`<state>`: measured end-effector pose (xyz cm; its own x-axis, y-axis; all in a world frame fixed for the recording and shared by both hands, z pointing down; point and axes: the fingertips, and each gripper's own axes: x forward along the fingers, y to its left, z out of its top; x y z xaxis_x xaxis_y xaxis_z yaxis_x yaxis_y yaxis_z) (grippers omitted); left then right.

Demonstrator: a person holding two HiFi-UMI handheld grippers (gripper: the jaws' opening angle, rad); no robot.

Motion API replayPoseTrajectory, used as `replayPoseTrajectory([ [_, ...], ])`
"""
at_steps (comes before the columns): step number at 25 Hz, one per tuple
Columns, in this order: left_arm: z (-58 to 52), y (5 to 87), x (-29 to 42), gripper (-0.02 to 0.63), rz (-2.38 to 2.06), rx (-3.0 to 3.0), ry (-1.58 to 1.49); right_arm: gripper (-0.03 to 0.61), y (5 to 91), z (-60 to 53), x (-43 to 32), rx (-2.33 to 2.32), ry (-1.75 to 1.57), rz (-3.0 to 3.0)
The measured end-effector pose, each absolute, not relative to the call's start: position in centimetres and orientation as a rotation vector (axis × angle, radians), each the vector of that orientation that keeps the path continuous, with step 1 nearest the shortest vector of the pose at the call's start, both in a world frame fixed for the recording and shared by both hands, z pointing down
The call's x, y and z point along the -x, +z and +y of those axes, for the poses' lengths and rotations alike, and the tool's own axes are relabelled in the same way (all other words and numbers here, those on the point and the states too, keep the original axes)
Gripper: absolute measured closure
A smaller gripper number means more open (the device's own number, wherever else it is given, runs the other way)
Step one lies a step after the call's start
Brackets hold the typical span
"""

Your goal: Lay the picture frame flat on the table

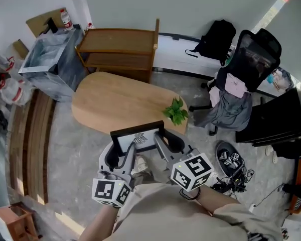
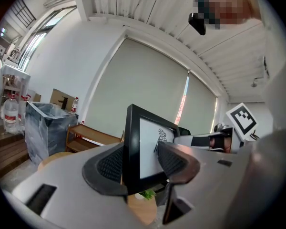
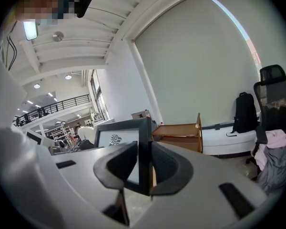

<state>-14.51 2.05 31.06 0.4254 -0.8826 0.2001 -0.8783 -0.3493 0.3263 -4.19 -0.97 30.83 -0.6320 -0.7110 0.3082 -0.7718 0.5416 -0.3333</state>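
The left claw (image 1: 121,153) is clenched on the left edge of the black picture frame (image 1: 138,137), its pads pressing on the front and back of the border. The right claw (image 1: 164,145) grips the frame's right edge the same way. Between them the frame is held upright in the air, its white print facing the person, at the near rim of the oval wooden counter (image 1: 110,104) and not lying on it; further right, a small green plant (image 1: 176,111) sits on the counter's end, near the frame's right corner.
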Motion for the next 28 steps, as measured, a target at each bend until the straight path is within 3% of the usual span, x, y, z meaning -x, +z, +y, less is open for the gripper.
replayPoseTrajectory([
  [11,-5.7,31.5,15.2,0.410,-1.418,-2.350,0.032,0.503,31.1,-7.9,4.7,-1.369,0.701,-2.588],
  [28,-8.7,35.8,10.9,0.407,-1.447,-2.219,0.136,0.503,35.8,-11.4,0.6,-1.276,0.825,-2.521],
])
